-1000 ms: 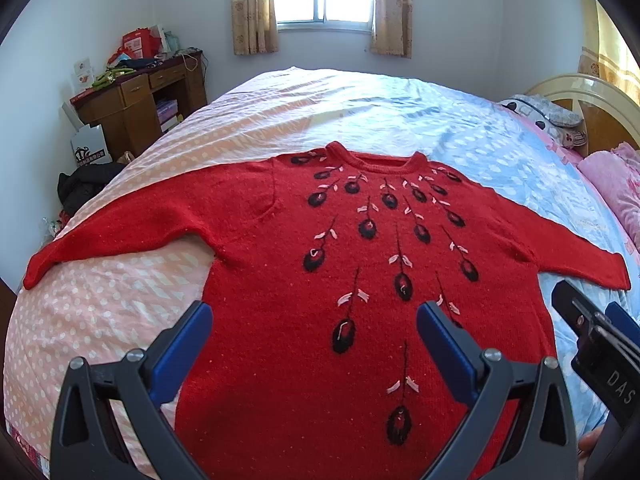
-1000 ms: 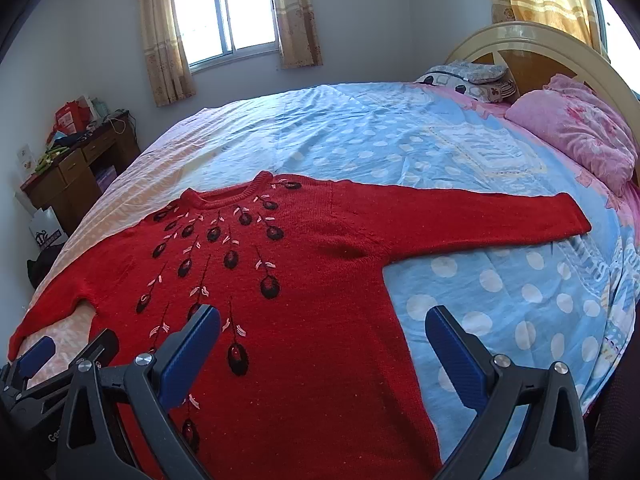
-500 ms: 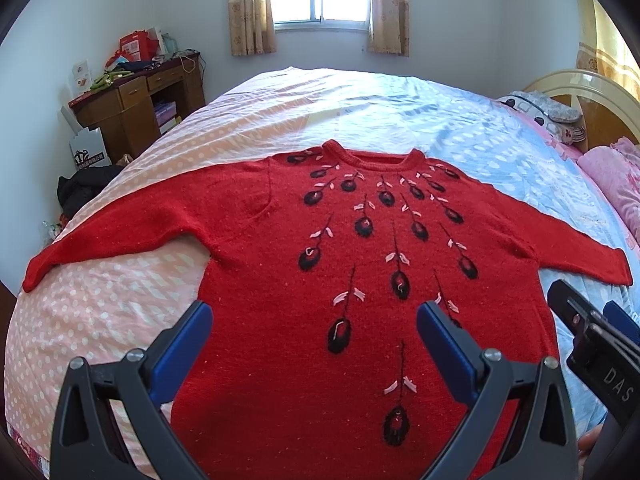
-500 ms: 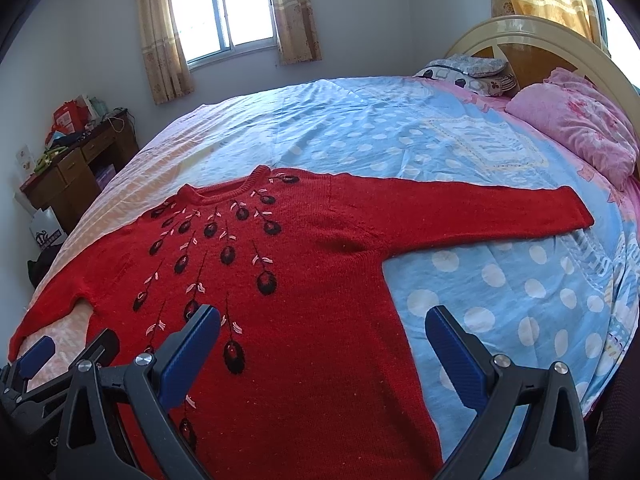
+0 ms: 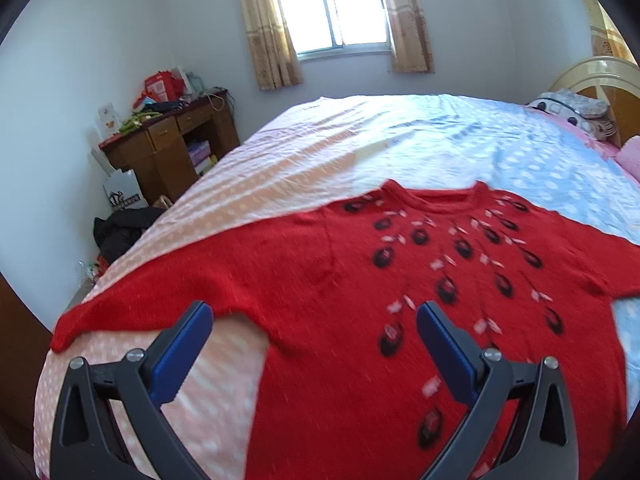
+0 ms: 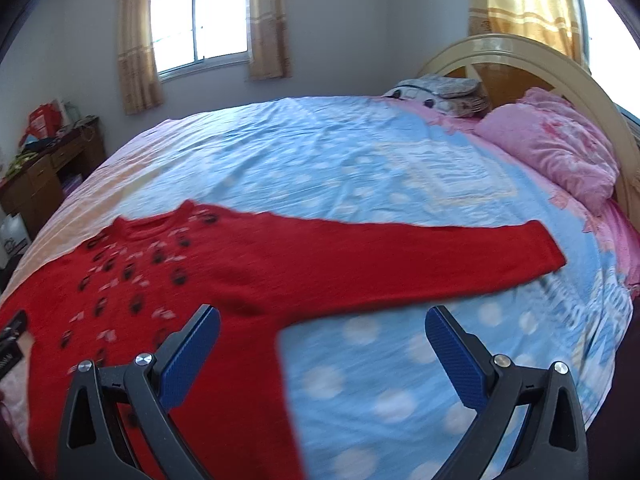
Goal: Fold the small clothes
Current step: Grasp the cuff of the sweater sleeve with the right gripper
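left gripper (image 5: pixel 314 318): jaws spread wide, nothing in them, hanging over the sweater's left armpit area
right gripper (image 6: pixel 322 322): also wide open and empty, above the spot where the right sleeve meets the body
sweater (image 5: pixel 320 264): red knit, lying flat and face up on the bed (image 6: pixel 360 160), both sleeves stretched out sideways, dark drop pattern fanning down from the collar
pillow (image 6: pixel 548 148): pink, up by the headboard (image 6: pixel 520 50)
desk (image 5: pixel 168 148): brown, cluttered, by the far wall
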